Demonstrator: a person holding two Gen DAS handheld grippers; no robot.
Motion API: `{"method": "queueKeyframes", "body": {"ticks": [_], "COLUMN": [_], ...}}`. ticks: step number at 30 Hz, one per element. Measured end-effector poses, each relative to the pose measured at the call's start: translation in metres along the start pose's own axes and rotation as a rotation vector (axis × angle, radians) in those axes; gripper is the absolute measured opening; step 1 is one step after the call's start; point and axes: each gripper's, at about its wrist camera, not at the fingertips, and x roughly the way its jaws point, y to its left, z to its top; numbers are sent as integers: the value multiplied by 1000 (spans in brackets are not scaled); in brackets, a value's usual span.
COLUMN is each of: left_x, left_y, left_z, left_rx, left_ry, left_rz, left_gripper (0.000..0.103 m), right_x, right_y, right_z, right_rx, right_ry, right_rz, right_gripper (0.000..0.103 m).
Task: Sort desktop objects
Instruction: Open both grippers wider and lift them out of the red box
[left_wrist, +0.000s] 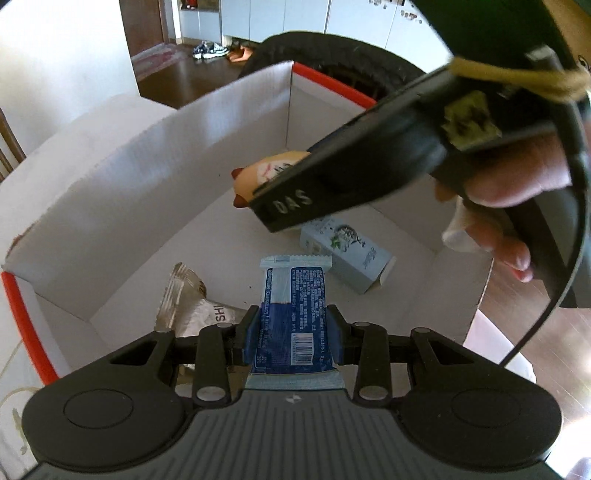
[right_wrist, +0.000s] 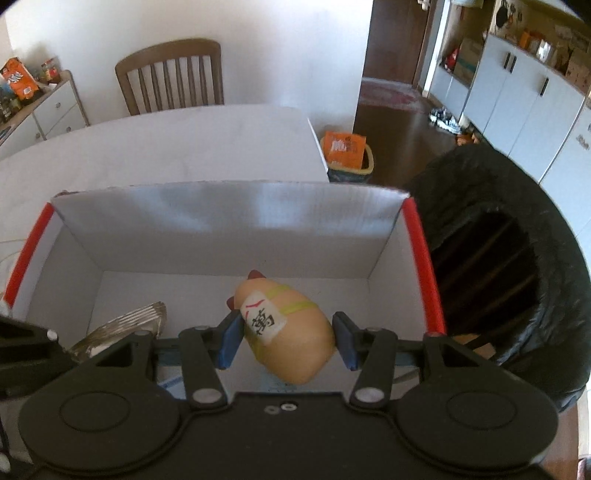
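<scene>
The blue packet (left_wrist: 291, 317) is clamped in the left gripper (left_wrist: 293, 332), long end pointing down into the white box (left_wrist: 147, 177). The toy chicken (right_wrist: 284, 332) is held over the same box between the right gripper (right_wrist: 288, 341) fingers, which are touching its sides.

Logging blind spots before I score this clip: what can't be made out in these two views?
- Toy: its underside is hidden in the right wrist view; the right gripper covers most of it in the left wrist view.
- Blue wrapper: its near end is hidden under the left gripper; its print is too small to read.
- Silver packet: partly behind the gripper; its lettering is cut off.
- Box: its near wall is out of view.
</scene>
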Motion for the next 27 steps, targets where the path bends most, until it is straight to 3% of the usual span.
{"method": "queueKeyframes", "body": {"ticks": [12, 23, 27], "left_x": [17, 21, 18], "left_y": [4, 14, 16], "left_z": [-1, 0, 0], "left_rx": [-22, -94, -115], "left_ry": [68, 92, 86], "left_rz": [-39, -88, -94], "left_gripper": [35, 37, 50], "right_x": [23, 25, 24], "right_y": [6, -3, -4], "right_z": [10, 8, 7], "right_rx": [-47, -22, -28], "right_ry": [95, 116, 115], "right_rz": [18, 53, 55], "right_gripper": [52, 57, 58]}}
